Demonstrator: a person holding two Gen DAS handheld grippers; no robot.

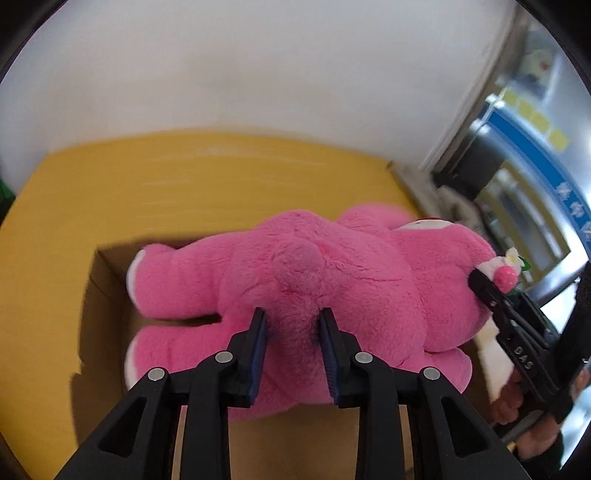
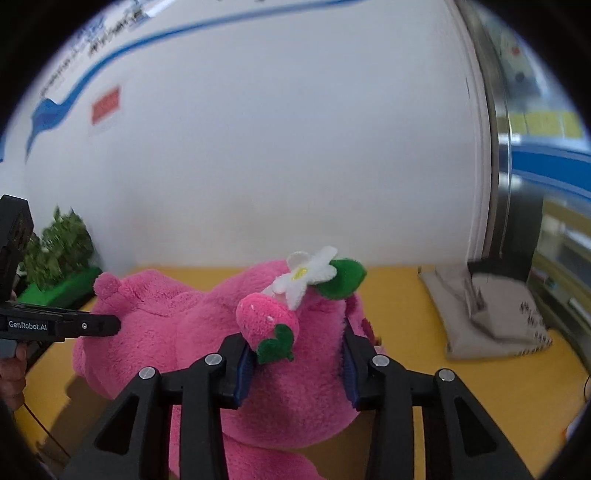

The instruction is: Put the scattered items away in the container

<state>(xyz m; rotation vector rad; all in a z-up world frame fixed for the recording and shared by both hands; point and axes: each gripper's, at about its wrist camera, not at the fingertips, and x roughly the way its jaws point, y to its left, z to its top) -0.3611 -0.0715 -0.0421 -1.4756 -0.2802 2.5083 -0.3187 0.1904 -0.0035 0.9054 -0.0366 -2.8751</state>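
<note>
White wall backs the yellow bench (image 1: 110,192). On it sits an open cardboard box (image 1: 107,295), over which hangs a pink plush bear (image 1: 369,280). Left tongs (image 1: 291,332) pinch its rump; right tongs (image 2: 295,365) pinch its head beside a white flower (image 2: 306,273).

Right gripper (image 1: 517,332) side: white letters "DAS".
Left gripper (image 2: 55,325) side: white words "GenRobot.AI".
Blue band (image 1: 546,162) by the door: white signs, too blurry to read.
Red label (image 2: 106,104) on the wall: too blurry to read.
Writing (image 2: 110,33) at the top of the wall: dark marks, too blurry to read.
Grey bag (image 2: 491,317) on the yellow desk (image 2: 480,387), near its right edge: dark print, too small to read.
</note>
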